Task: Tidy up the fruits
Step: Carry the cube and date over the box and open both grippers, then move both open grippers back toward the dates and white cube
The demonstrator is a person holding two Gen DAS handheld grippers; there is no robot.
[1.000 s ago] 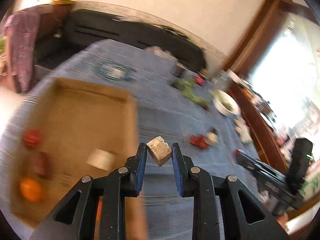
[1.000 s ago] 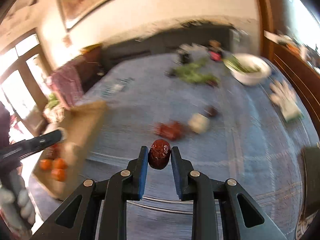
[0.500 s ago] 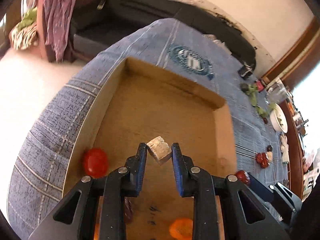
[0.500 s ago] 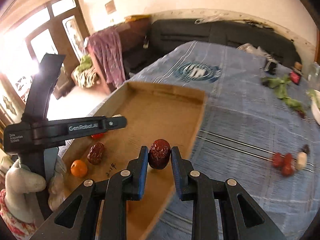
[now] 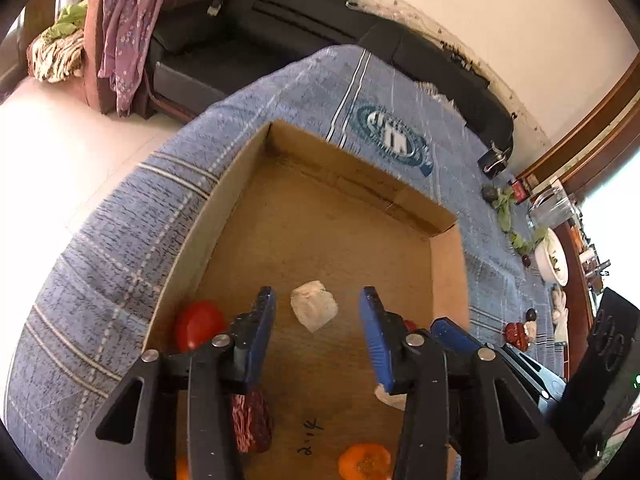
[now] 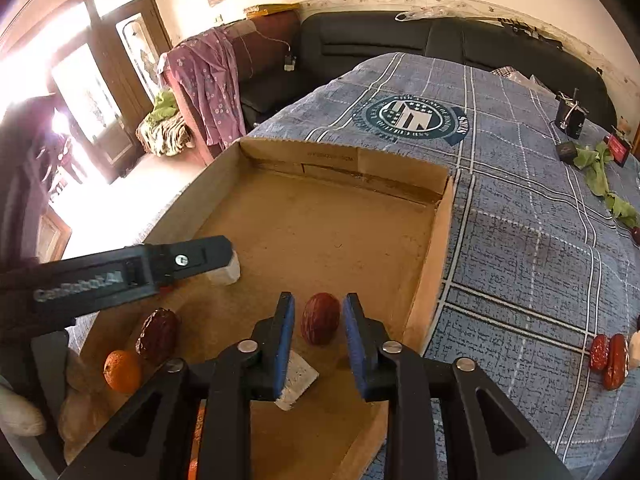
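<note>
A shallow cardboard box point(image 5: 448, 268) point(image 6: 430, 276) lies on the blue cloth. My left gripper point(image 5: 316, 314) is open over the box, with a pale cube point(image 5: 314, 311) loose between its jaws; the cube also shows in the right wrist view point(image 6: 226, 272). My right gripper point(image 6: 316, 326) is open, with a dark red date point(image 6: 320, 323) free between its jaws inside the box. In the box lie a red tomato point(image 5: 199, 325), another date point(image 5: 252, 424) point(image 6: 157, 335), an orange point(image 6: 122, 371), a second orange point(image 5: 364, 462) and another pale cube point(image 6: 296, 384).
On the cloth to the right lie red dates point(image 6: 610, 356) point(image 5: 516, 332), green leaves point(image 6: 600, 172), a white bowl point(image 5: 554, 260) and small dark items point(image 6: 570, 118). A black sofa point(image 5: 320, 28) and a purple cloth point(image 6: 208, 84) stand beyond the table's far edge.
Both grippers opened over the box: the left let go of the pale cube, the right let go of the date. Both moved lower and further over the box.
</note>
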